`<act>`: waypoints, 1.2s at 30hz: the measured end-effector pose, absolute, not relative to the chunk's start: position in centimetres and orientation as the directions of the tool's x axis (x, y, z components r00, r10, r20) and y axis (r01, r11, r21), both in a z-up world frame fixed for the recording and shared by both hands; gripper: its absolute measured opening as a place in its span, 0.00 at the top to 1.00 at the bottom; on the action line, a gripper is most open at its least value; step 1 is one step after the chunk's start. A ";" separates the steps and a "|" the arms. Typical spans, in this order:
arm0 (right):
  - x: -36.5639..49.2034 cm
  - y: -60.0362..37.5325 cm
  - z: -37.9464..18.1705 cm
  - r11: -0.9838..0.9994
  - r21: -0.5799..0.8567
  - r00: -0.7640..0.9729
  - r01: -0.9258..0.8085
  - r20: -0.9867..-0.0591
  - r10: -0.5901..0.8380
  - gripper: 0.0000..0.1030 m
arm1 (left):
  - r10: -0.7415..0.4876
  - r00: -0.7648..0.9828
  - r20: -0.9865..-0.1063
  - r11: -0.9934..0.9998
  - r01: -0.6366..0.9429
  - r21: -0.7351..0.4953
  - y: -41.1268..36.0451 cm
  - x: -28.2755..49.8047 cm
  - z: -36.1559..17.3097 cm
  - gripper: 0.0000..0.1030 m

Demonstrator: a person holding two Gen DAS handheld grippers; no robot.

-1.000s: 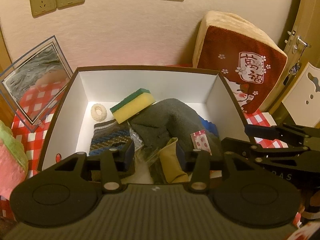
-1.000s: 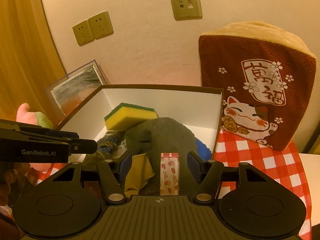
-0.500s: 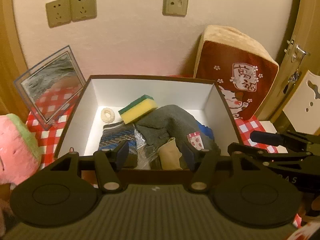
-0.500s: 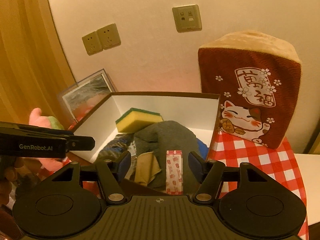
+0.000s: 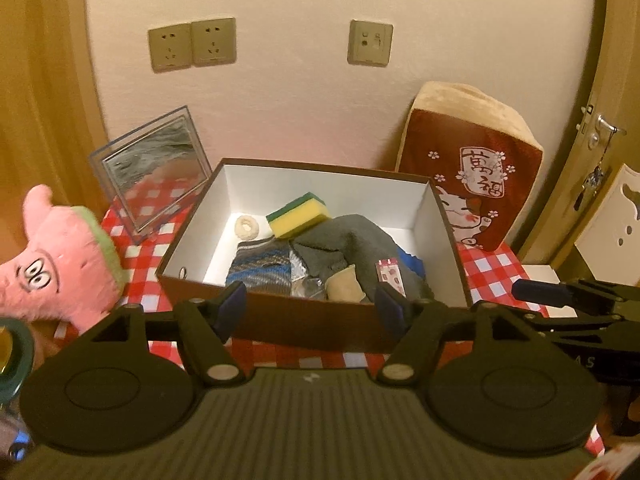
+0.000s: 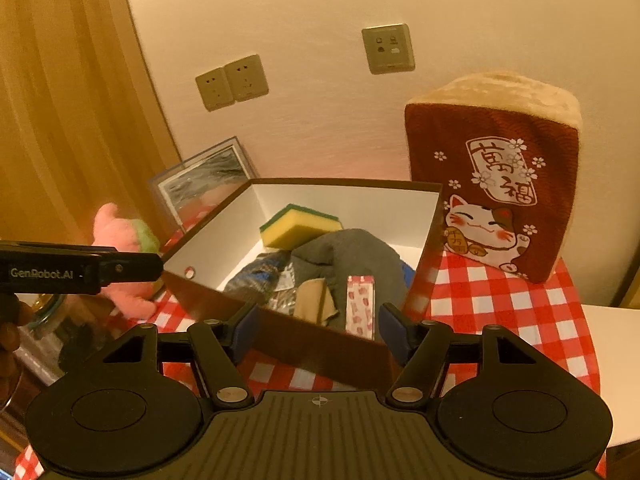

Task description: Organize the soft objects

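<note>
A table (image 5: 492, 268) covered in red-and-white check is set against a cream wall with sockets (image 5: 192, 44). On it a brown box (image 5: 320, 326) with a white interior is placed, in which a sponge (image 5: 298, 220), a grey cloth (image 5: 348, 246), a striped sock (image 5: 260, 270), a pale ring (image 5: 247, 228) and a patterned packet (image 5: 390, 276) are piled. A pink plush (image 5: 56, 264) is seen left of the box, apart from it, and a cat cushion (image 6: 492, 196) is leaned on the wall to its right. A mirror (image 5: 154, 168) is propped behind the plush. The left gripper (image 5: 312, 304) and right gripper (image 6: 316, 328) are held short of the box's near wall, the fingers of both spread apart with nothing between them.
</note>
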State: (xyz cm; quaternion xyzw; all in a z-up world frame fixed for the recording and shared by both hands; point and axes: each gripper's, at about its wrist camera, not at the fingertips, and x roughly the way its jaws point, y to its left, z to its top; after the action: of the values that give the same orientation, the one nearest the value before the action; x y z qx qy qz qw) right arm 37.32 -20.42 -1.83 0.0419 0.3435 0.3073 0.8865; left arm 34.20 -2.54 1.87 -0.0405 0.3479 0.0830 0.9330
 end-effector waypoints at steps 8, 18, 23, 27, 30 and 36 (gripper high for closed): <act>34.3 -21.1 -0.7 0.792 0.281 0.558 -0.542 -0.585 0.589 0.33 | 0.170 0.761 -0.626 0.975 -0.223 -0.006 -4.1 29.5 3.1 0.23; 30.5 -20.7 -1.0 0.807 0.268 0.527 -0.527 -0.642 0.557 0.32 | 0.208 0.739 -0.641 0.969 -0.245 0.032 -3.9 24.5 2.3 0.21; 28.7 -20.0 -1.2 0.823 0.246 0.522 -0.512 -0.672 0.525 0.32 | 0.201 0.730 -0.653 0.971 -0.238 0.032 -3.3 22.5 2.0 0.21; 27.1 -19.9 -0.7 0.844 0.248 0.536 -0.477 -0.679 0.502 0.31 | 0.192 0.726 -0.660 0.974 -0.223 0.038 -3.4 20.7 2.0 0.21; 25.4 -19.7 -0.1 0.853 0.244 0.545 -0.461 -0.681 0.489 0.32 | 0.169 0.725 -0.667 0.978 -0.209 0.021 -3.3 19.3 2.2 0.21; 21.6 -19.4 0.9 0.875 0.235 0.558 -0.422 -0.694 0.455 0.32 | 0.147 0.716 -0.682 0.981 -0.193 0.008 -3.1 15.9 2.5 0.21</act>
State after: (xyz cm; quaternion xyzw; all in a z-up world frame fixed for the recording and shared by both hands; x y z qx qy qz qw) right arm 21.58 -19.40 0.90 0.0205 0.3991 0.2487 0.8823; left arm 15.93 -3.09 2.46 -0.0317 0.3654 0.0917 0.9258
